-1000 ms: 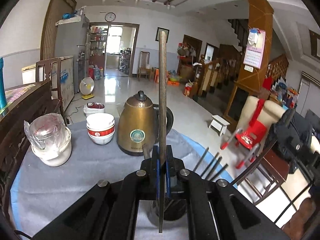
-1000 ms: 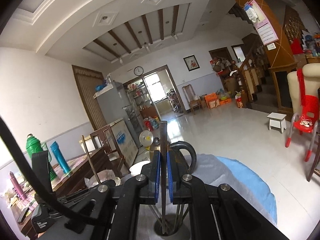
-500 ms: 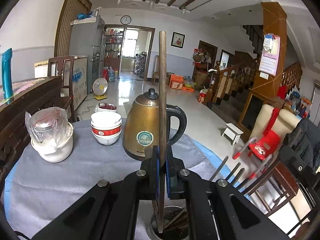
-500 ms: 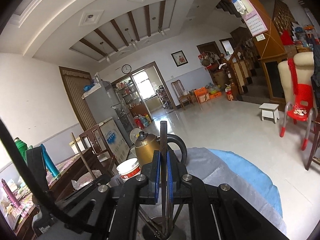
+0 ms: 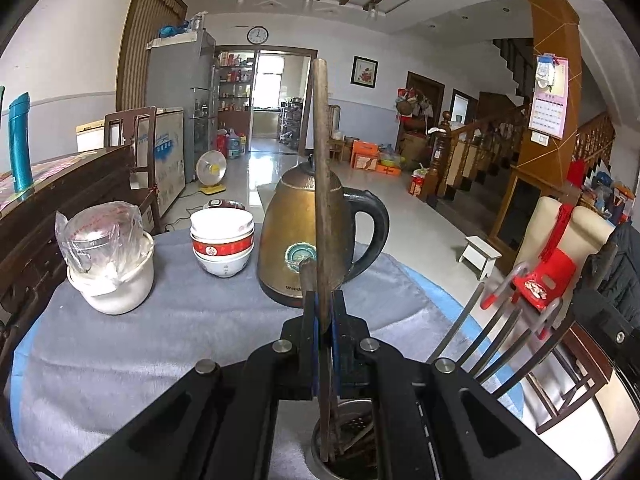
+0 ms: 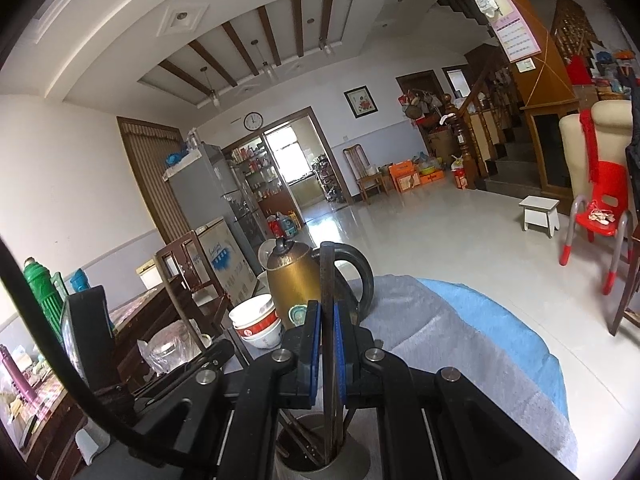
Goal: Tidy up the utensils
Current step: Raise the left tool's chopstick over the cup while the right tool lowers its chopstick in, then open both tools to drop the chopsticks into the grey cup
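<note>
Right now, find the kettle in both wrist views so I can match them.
Left wrist view: the kettle stands centre, on the grey cloth, partly behind the held chopstick.
Right wrist view: the kettle stands centre, just left of the raised chopstick.
Shared landmark: the stacked bowls, left of the kettle in both.

Two worn wooden chopsticks (image 5: 321, 184) (image 6: 329, 320) stand upright, lower ends inside a round metal utensil holder (image 5: 320, 466) at the counter's near edge.
</note>
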Action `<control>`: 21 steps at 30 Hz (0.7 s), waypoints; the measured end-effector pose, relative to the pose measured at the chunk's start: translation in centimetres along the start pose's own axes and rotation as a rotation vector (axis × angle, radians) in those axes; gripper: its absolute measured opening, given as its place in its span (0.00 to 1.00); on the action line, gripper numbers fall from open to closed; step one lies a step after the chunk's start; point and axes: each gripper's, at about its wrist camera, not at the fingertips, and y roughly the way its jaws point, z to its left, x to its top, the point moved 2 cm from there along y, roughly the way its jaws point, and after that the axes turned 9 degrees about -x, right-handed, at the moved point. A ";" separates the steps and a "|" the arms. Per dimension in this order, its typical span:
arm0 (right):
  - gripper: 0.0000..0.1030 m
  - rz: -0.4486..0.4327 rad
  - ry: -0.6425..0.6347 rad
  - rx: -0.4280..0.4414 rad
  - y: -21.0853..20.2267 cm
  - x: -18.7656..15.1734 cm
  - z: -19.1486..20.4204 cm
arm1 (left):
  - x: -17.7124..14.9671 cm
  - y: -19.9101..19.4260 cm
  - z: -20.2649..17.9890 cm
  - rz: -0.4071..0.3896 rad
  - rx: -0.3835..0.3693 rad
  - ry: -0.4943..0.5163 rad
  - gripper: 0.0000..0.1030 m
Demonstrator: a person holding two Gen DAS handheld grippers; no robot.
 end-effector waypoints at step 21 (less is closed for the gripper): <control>0.07 0.058 -0.021 0.015 0.4 -0.9 0.2 | -1.7 0.6 1.2 0.046 0.018 -0.007 0.08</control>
